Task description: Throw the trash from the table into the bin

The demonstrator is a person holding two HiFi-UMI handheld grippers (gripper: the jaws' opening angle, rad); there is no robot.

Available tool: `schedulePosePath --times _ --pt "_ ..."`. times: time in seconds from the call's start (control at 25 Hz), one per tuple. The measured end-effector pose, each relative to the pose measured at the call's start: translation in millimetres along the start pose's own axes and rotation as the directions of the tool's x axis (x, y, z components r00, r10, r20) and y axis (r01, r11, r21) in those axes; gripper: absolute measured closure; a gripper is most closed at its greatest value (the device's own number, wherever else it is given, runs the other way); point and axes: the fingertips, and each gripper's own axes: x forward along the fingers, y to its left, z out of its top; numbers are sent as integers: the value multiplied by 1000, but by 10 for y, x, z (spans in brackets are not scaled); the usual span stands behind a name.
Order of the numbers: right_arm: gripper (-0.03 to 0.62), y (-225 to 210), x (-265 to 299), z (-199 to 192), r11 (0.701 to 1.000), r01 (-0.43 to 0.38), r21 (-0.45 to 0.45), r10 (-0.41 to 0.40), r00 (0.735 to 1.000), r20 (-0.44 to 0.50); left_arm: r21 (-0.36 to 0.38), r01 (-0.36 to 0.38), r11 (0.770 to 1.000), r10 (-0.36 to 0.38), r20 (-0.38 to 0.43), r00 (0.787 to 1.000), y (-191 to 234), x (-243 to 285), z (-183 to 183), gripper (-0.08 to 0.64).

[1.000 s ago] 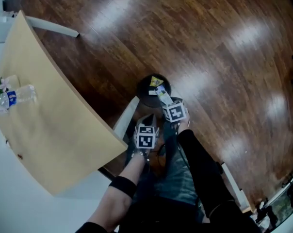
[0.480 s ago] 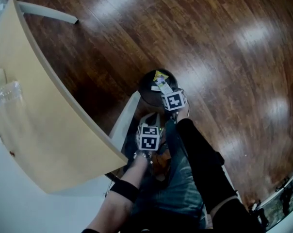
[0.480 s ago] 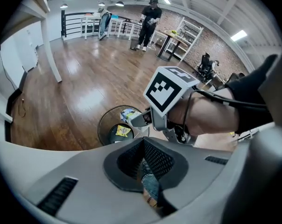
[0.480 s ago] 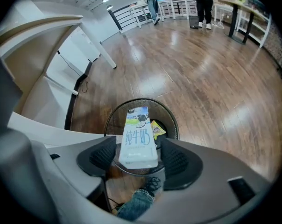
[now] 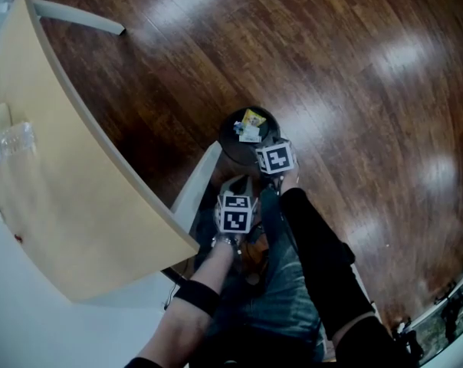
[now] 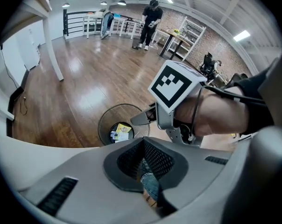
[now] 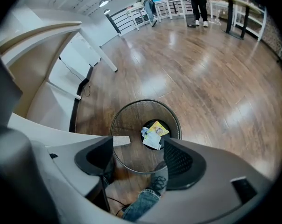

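A round black mesh bin stands on the wood floor by the table's near corner. White paper and a yellow packet lie on its bottom, also seen as trash in the right gripper view. My right gripper hangs over the bin's near rim; its jaws have just been opening and stand wide with nothing between them. My left gripper hovers nearer me beside the bin, its pads meeting on nothing. A clear plastic bottle lies on the tan table at far left.
A white table leg runs down just left of the bin. My legs in jeans are below the grippers. Dark wood floor spreads to the right and beyond. A person stands far off across the room.
The white wrapper that stuck out of my right gripper over the bin now lies inside the bin. The right jaws have spread. Both grippers have sunk a little.
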Motion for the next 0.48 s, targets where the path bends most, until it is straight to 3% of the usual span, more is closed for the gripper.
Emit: schedulePosePath --times 0.16,0.48 --pt "244 91 -196 14 1000 -21 -2 21 999 37 35 20 999 -20 -8 1000 -144 -49 29 552" --pt "245 154 -1003 41 1000 -17 26 13 988 152 32 84 996 -84 -19 996 -471 -314 137 558"
